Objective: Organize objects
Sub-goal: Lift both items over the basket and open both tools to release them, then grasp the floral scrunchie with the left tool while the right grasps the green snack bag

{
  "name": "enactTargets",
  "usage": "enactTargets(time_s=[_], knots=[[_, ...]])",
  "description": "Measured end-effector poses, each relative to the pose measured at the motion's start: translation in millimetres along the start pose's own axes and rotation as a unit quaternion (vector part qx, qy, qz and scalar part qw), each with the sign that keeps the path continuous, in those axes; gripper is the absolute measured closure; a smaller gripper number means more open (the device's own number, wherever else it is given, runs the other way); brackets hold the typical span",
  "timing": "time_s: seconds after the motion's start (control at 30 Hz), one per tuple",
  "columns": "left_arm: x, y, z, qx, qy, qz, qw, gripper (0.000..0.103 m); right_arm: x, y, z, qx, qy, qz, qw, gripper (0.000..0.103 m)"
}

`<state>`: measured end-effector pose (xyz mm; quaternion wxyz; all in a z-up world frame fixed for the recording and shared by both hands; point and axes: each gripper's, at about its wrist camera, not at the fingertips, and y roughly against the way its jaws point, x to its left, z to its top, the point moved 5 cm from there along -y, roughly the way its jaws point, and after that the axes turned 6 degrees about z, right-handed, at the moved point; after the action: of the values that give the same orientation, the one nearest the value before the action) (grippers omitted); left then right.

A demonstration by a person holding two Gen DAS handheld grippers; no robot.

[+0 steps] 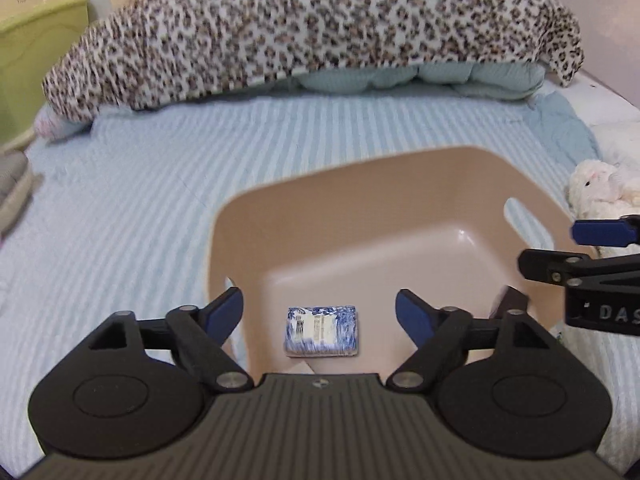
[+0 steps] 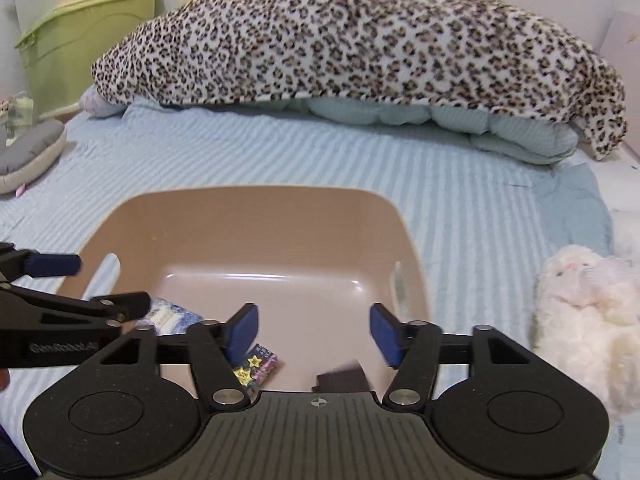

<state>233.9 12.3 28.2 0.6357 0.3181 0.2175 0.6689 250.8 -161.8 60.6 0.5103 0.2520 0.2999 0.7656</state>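
A beige plastic basin (image 1: 360,200) sits on the striped light-blue bedspread. My left gripper (image 1: 320,314) hangs open over its near side, with nothing between the blue pads. Below it a blue-and-white packet (image 1: 321,331) lies on the basin floor. My right gripper (image 2: 314,332) is also open over the basin (image 2: 260,216) and holds nothing. Under it lie a small dark packet with yellow stars (image 2: 258,366) and a blurred dark block (image 2: 340,380). The blue-and-white packet (image 2: 172,316) shows behind the left gripper (image 2: 112,284). The right gripper (image 1: 548,246) enters the left wrist view from the right.
A leopard-print blanket (image 2: 360,40) lies heaped over a pale quilt across the back of the bed. A white plush toy (image 2: 580,320) rests right of the basin. A grey cushion (image 2: 28,156) and a green bin (image 2: 80,32) stand at the left.
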Motion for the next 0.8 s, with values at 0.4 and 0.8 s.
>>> enactTargets(time_s=[0.4, 0.8], knots=[[4.6, 47.0, -27.2, -0.007, 0.017, -0.017, 0.9997, 0.010, -35.3, 63.0, -47.4, 0.005, -0.029, -0.025, 0.999, 0.017], [-23.2, 31.1, -77.2, 0.043, -0.009, -0.030, 0.9986, 0.010, -49.7, 51.3, -98.7, 0.056, -0.054, -0.040, 0.996, 0.015]])
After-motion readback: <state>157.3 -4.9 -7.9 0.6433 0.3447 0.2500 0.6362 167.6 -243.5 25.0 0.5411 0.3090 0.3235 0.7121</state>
